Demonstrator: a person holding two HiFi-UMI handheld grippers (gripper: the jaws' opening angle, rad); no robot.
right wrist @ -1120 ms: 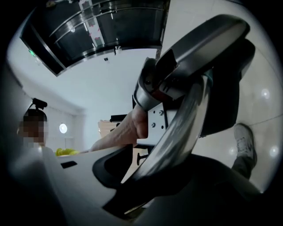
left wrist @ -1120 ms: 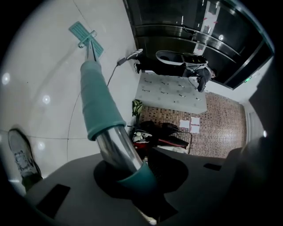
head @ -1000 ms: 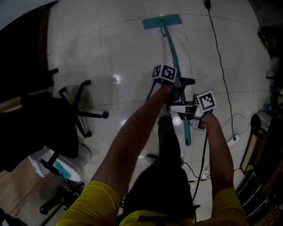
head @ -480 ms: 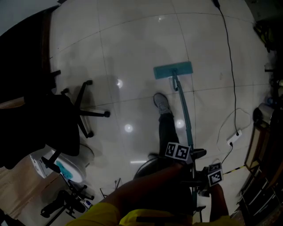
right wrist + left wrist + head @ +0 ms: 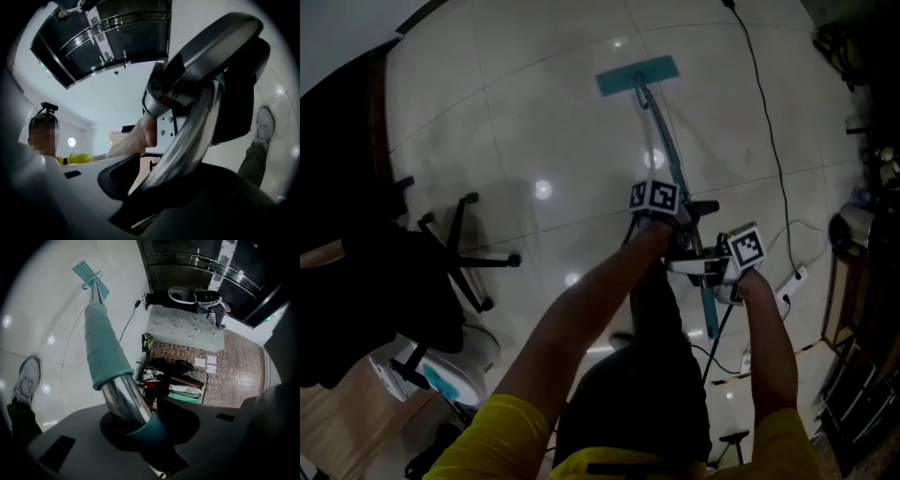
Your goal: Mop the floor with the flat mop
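A flat mop with a teal head [image 5: 637, 75] lies on the white tiled floor, far ahead of me. Its handle [image 5: 661, 141] runs back to my hands. My left gripper [image 5: 684, 210] holds the handle lower down, just behind the teal sleeve [image 5: 101, 343]; its jaws are opening slightly, and the steel tube [image 5: 126, 401] still sits gripped between them. My right gripper [image 5: 698, 266] grips the handle [image 5: 187, 140] nearer its top end, its jaws closing on it. The mop head [image 5: 86, 273] shows small and far in the left gripper view.
A black cable [image 5: 764, 122] runs along the floor to the right of the mop, down to a power strip [image 5: 794, 278]. An office chair [image 5: 459, 248] stands at the left. Clutter and racks [image 5: 862, 234] line the right edge. My shoe [image 5: 23, 380] is below the handle.
Half a second ago both hands were drawn back to my body with the mop head near my foot. Now both hands are thrust forward and the mop head has slid far away.
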